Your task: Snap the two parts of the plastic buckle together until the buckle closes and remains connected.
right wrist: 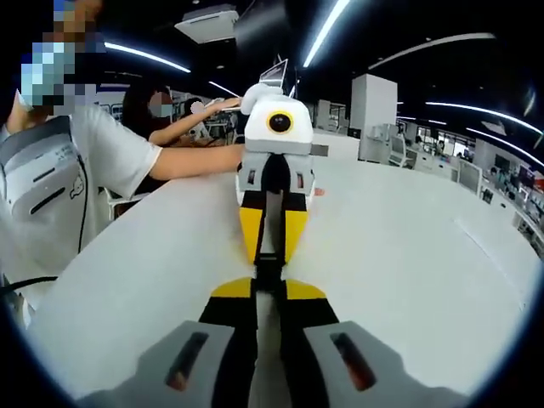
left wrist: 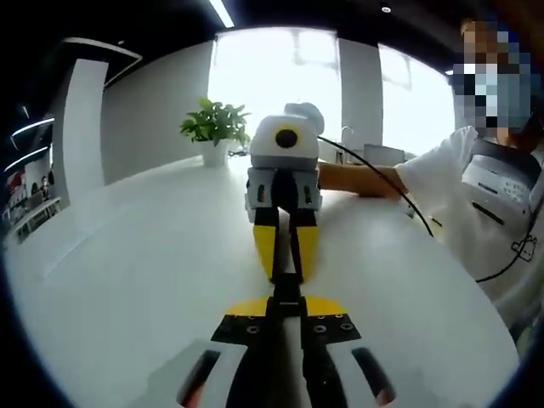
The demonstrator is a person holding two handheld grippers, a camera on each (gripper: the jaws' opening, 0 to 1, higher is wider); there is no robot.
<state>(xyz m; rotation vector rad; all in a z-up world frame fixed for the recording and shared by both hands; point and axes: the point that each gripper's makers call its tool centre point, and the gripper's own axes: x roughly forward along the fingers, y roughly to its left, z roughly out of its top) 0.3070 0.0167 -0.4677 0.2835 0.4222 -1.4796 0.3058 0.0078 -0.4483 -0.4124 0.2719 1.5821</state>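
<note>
Looking along the left gripper (left wrist: pixel 286 299) in the left gripper view, we see its two jaws closed almost together over the white table (left wrist: pixel 127 280), pinching a dark slim piece that we take for one half of the buckle (left wrist: pixel 287 285). Straight ahead, the right gripper (left wrist: pixel 286 265) faces us with its yellow-tipped jaws just as narrow, meeting ours tip to tip on the same dark piece. We cannot tell whether the two halves have latched. Far across the table stands a potted plant (left wrist: pixel 215 127) before a bright window (left wrist: pixel 280 76). On the right a person (left wrist: pixel 484 195) in a white shirt reaches an arm toward the far gripper.

Turning to the right gripper view, we see that gripper's own jaws rising side by side, nearly shut, with the buckle (right wrist: pixel 269 270) held between the yellow pads where they meet the left gripper (right wrist: pixel 270 246) coming from the far side. The person (right wrist: pixel 68 178) now stands on the left, and a second person (right wrist: pixel 157 110) sits farther back. Long ceiling lights (right wrist: pixel 331 25) run overhead.
</note>
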